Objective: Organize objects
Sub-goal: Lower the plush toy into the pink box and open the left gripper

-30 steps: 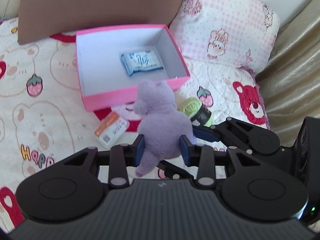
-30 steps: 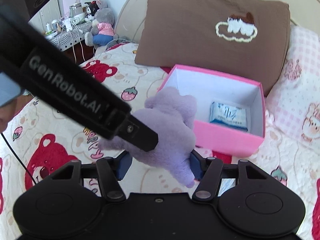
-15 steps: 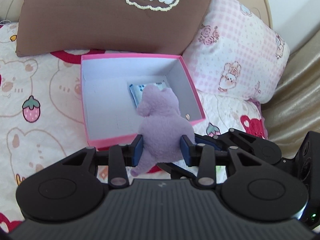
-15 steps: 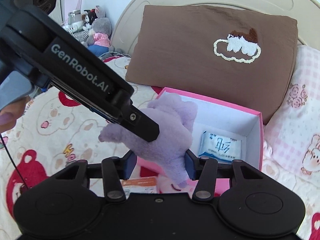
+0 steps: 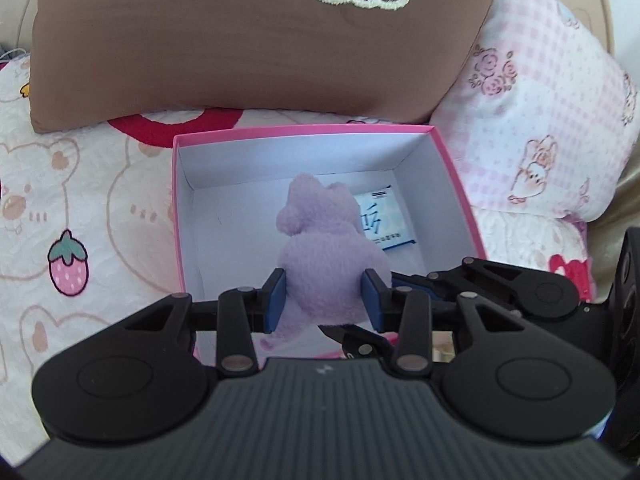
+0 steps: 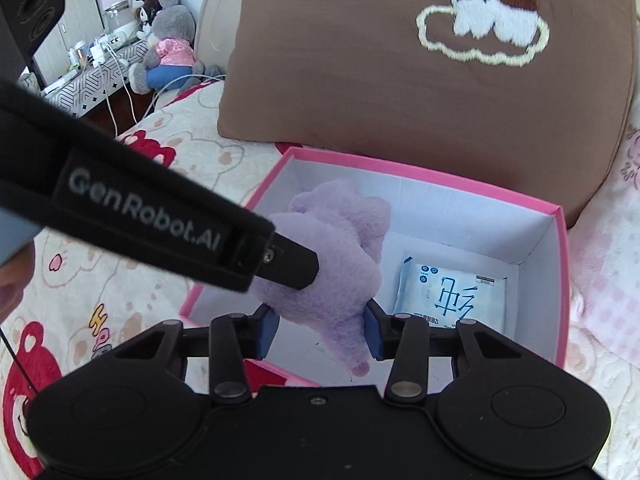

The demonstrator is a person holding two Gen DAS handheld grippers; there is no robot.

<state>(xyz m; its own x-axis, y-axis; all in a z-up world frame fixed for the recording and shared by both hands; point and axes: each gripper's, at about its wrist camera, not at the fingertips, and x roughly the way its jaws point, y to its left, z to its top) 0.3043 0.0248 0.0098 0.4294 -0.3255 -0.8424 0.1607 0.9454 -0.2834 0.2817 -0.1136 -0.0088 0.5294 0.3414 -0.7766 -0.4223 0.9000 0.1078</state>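
Purple plush toy (image 5: 330,256), 1 item: held in the air above the open pink box (image 5: 456,184), pinched from 2 sides at once. The left gripper (image 5: 325,300) has its blue pads pressed into the toy's lower body, the head pointing away from the gripper toward the far wall of the box. The right gripper (image 6: 320,330) clamps the same toy (image 6: 340,264) lower down; its jaws have just been closing on the plush, and the blue pads now dent the fur on both sides.

Pink box, 1 item: white inside, lid off, directly ahead of and beneath both grippers, resting on the bedspread (image 5: 80,208).

Tissue pack (image 5: 380,220), 1 item: blue and white, flat on the box floor, ahead and to the right of the left gripper, partly hidden by the toy's head. In the right wrist view the same pack (image 6: 448,292) lies just right of the right gripper's right finger.

Brown pillow (image 5: 248,40), 1 item: with a cloud design, leaning beyond the far wall of the box.

Pink checked pillow (image 5: 540,120), 1 item: ahead and to the right of the left gripper, beside the box.

Grey stuffed animal (image 6: 168,44), 1 item: far off to the left of the right gripper, beside the bed.
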